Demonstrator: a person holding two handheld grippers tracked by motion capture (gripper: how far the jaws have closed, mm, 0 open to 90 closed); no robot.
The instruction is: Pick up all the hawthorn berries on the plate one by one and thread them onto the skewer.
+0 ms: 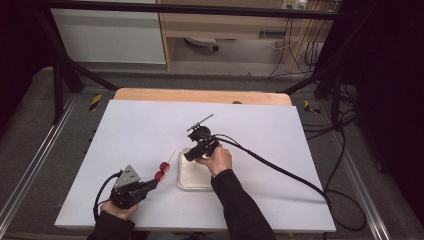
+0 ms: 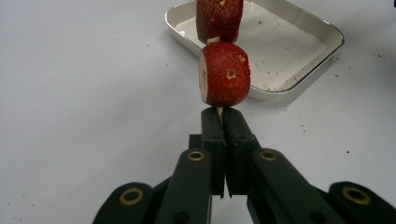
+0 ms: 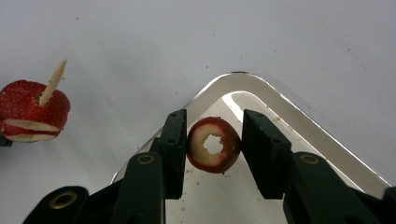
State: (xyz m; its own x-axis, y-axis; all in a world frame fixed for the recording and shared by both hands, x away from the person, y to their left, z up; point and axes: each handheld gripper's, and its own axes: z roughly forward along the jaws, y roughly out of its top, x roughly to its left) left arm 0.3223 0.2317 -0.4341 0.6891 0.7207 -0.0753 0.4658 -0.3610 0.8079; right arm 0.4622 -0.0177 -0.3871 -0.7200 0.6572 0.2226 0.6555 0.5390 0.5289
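Your left gripper (image 1: 150,184) is clenched on the bare end of a thin wooden skewer (image 1: 172,155), and just ahead of its tips, in the high view, two red fruit slices (image 1: 162,171) sit on the stick, while your right gripper (image 1: 191,156) hangs over the far end of the white tray (image 1: 192,182). In the left gripper view the jaws are pressed together on the skewer end (image 2: 219,111), the nearer slice (image 2: 225,73) is almost touching their tips and the second slice (image 2: 219,18) is directly beyond it; behind them the tray (image 2: 322,30) contains only crumbs. Because the grip is so short, I think the stick could tilt or slide when you push a new piece on it. In the right gripper view the jaws stand on both sides of a cored red slice (image 3: 214,144); the left pad touches it, and on the right I see a small gap, so I judge the hold as weak. The slice may drop back to the tray floor (image 3: 219,200) under it. The loaded skewer tip (image 3: 54,79) is far to the left; a bad aim at the hole could split the ring.
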